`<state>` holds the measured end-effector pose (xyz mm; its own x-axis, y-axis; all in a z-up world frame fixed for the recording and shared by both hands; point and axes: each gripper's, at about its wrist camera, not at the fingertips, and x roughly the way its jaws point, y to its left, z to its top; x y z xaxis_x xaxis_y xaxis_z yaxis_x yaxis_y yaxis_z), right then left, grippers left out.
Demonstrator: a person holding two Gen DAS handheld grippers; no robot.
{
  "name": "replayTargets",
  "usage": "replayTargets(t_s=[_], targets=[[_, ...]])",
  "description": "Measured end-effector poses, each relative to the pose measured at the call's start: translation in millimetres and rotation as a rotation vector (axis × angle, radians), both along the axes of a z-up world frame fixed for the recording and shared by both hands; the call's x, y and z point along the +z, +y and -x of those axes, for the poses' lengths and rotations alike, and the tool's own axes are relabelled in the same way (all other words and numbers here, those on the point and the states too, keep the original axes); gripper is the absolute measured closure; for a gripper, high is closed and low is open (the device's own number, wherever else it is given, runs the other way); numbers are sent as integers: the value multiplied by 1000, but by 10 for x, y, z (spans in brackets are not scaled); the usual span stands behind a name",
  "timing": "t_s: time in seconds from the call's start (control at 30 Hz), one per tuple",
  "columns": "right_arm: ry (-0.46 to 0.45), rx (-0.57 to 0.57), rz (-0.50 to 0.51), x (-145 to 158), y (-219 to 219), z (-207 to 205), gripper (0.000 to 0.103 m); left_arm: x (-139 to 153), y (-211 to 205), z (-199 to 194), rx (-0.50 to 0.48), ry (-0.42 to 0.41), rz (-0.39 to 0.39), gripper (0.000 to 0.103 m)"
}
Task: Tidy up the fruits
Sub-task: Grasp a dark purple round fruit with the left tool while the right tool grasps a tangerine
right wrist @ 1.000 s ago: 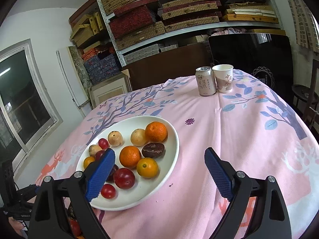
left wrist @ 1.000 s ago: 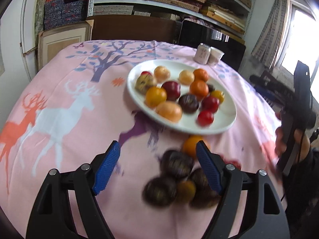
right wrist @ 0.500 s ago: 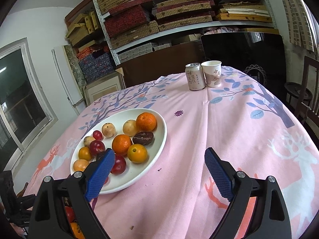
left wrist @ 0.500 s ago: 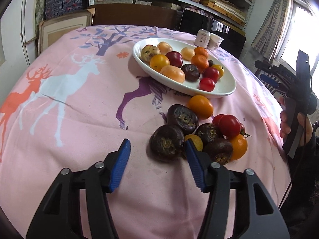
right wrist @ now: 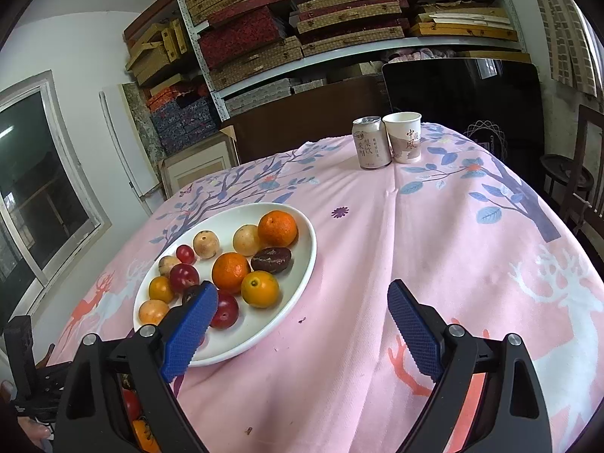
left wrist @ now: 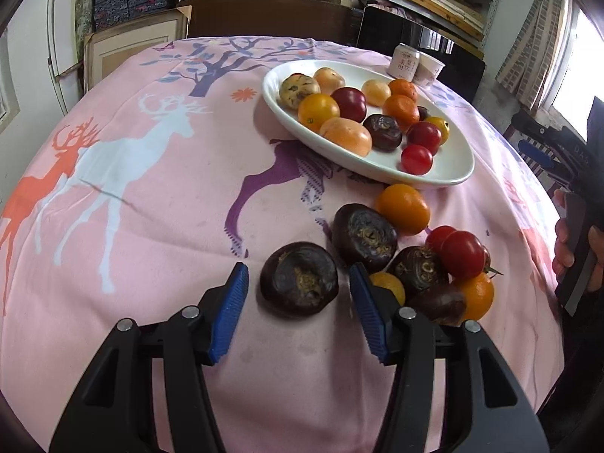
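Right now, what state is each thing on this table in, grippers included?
Left gripper: open, its fingers either side of a dark purple fruit on the cloth, not clamped.
Right gripper: open, holding nothing.
White plate: upright, partly filled with fruit.
Loose fruit pile: on the tablecloth beside the plate.
Drink can: upright.
Paper cup: upright, touching the can.

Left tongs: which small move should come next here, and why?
Probably ease the left tongs forward and close on the dark round fruit. They are open, the fruit lies on the cloth between the blue pads, apart from both, and it is not yet on the white plate.
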<state>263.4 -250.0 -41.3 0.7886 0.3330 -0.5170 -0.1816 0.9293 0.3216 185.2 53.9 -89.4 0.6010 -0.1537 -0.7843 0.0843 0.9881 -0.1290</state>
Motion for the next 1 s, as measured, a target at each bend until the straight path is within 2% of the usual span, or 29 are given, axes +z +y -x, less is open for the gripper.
replayTargets(t_s=[0.03,0.07,0.1,0.2,0.43,0.6,0.67,0.7,0.77,0.87,0.9,1.0], targets=[[0,0,3,1,2,-2,11,2,2,-2,-4,0,5,53],[2,0,5,-1,2,-6,11,-1,0,0,-13,-1,14,62],[4,0,8,-5,2,-14,11,-3,-2,6,-16,-1,18,64],[4,-1,15,-8,3,-15,11,1,4,13,-14,-5,25,64],[4,-1,18,-6,7,-1,11,52,129,72,26,-49,97,64],[14,11,8,0,20,33,11,51,149,58,46,-46,100,64],[34,72,-14,15,98,127,11,54,157,65,48,-51,105,64],[37,140,-17,31,199,234,12,61,163,73,49,-56,108,64],[45,274,28,31,474,489,13,64,172,88,46,-61,115,64],[86,453,140,-64,924,870,24,62,166,82,36,-58,119,64],[105,488,169,-110,1036,959,28,60,167,83,35,-58,121,64],[136,525,199,-197,1205,1050,30,65,172,87,32,-61,127,64]])
